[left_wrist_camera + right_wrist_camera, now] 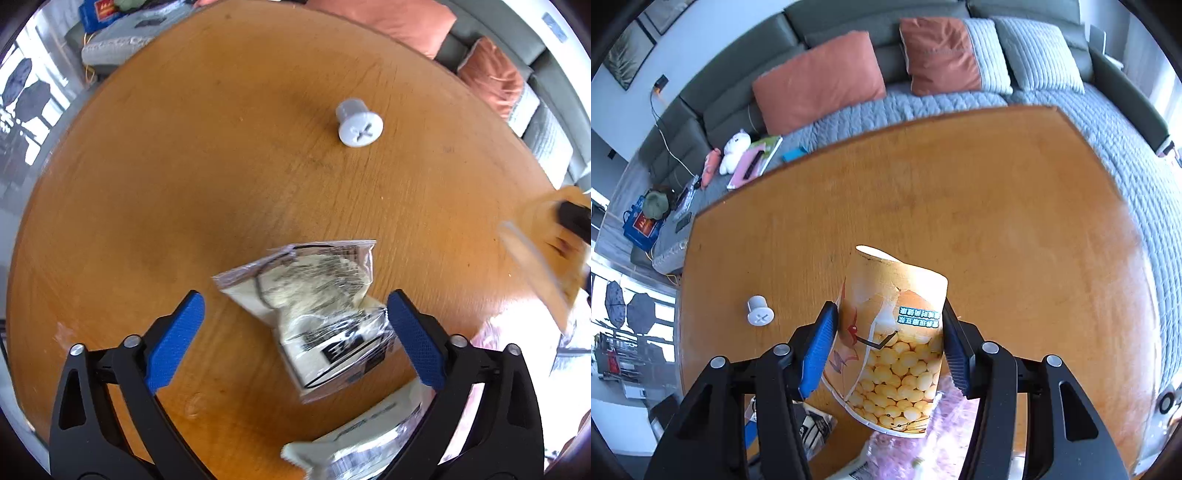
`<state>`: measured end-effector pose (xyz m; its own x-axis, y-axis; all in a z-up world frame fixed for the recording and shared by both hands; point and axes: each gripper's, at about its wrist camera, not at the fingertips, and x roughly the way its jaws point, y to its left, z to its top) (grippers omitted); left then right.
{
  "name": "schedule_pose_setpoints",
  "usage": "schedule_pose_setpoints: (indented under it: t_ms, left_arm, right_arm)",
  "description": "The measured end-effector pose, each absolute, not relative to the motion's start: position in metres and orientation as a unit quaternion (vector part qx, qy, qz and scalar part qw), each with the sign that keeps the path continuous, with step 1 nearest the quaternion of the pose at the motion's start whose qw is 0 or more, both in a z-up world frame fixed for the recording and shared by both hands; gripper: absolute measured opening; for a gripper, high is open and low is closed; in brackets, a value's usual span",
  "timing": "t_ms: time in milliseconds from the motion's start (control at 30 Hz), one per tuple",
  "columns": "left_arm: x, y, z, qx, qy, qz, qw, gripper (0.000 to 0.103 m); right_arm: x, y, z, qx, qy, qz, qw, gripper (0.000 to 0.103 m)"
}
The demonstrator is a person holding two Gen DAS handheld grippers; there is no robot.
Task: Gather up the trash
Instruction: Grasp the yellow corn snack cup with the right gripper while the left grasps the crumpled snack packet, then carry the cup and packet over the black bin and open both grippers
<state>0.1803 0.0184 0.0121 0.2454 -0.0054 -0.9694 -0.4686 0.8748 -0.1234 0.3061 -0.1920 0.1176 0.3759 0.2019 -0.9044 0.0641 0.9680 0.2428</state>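
Observation:
A crumpled clear plastic wrapper (314, 288) with cream paper inside lies on the round wooden table (184, 166). My left gripper (295, 314) hovers over it, open, one blue pad on each side; the right pad is close to the wrapper's edge. A second cream wrapper (354, 439) lies nearer, under the gripper. My right gripper (888, 321) is shut on a printed paper cup (897, 369), held tilted above the table (1015, 221); the same cup (546, 251) shows blurred at the right edge of the left wrist view. A white plastic cap (359, 123) (759, 310) stands alone on the tabletop.
A pink plastic bag (916, 450) hangs below the table's near edge, under the cup. Behind the table runs a grey sofa with orange cushions (820, 81) and a grey quilt (1126, 155). Toys and books (750, 158) lie on the sofa at the left.

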Motion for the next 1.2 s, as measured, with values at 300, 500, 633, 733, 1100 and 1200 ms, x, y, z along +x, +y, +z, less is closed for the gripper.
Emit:
schedule_pose_setpoints:
  t_ms: [300, 500, 633, 733, 1100, 1200]
  left_arm:
    - [0.178, 0.005, 0.009, -0.153, 0.581, 0.111, 0.792, 0.070]
    - [0.147, 0.032, 0.017, -0.169, 0.570, 0.072, 0.801, 0.059]
    - [0.127, 0.056, 0.028, -0.166, 0.553, 0.072, 0.814, 0.058]
    - [0.111, 0.079, 0.039, -0.160, 0.539, 0.084, 0.823, 0.058]
    - [0.048, 0.170, 0.054, -0.184, 0.507, 0.126, 0.833, 0.058]
    - [0.029, 0.204, 0.055, -0.195, 0.503, 0.142, 0.830, 0.058]
  right_arm:
    - [0.310, -0.172, 0.125, 0.112, 0.546, 0.055, 0.829, 0.056]
    - [0.294, -0.157, 0.130, 0.117, 0.542, 0.074, 0.829, 0.056]
    - [0.279, -0.135, 0.133, 0.121, 0.542, 0.099, 0.826, 0.056]
    - [0.268, -0.112, 0.135, 0.115, 0.543, 0.114, 0.824, 0.056]
    - [0.223, 0.009, 0.136, 0.080, 0.557, 0.185, 0.805, 0.056]
    - [0.210, 0.049, 0.138, 0.065, 0.558, 0.206, 0.801, 0.056]
